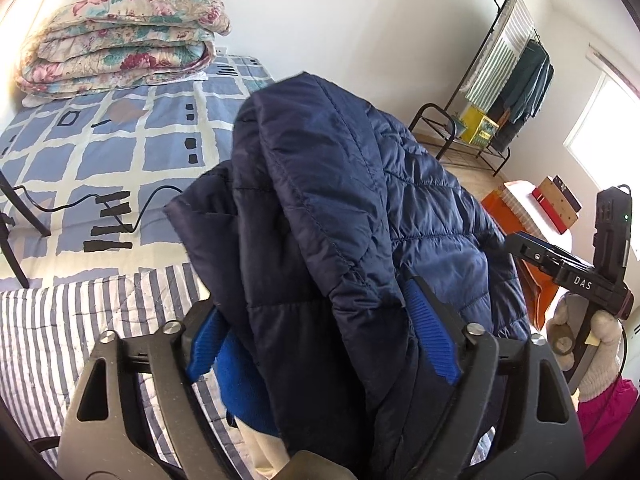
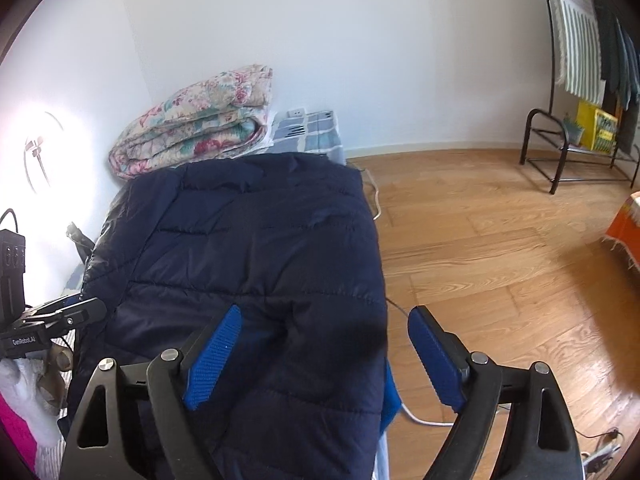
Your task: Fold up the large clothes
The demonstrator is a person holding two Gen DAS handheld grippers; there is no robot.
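Note:
A dark navy quilted jacket with a bright blue lining fills the left wrist view, bunched up between my left gripper's blue pads, which stand wide apart around a thick fold. In the right wrist view the jacket lies spread flat on the bed. My right gripper is open above its near right edge, the left pad over the cloth, the right pad over the floor. The right gripper also shows at the right of the left wrist view.
The bed has a blue checked sheet and a striped cover. A folded floral quilt sits at its head. A black cable lies on the sheet. A clothes rack and an orange-covered stand are across the wooden floor.

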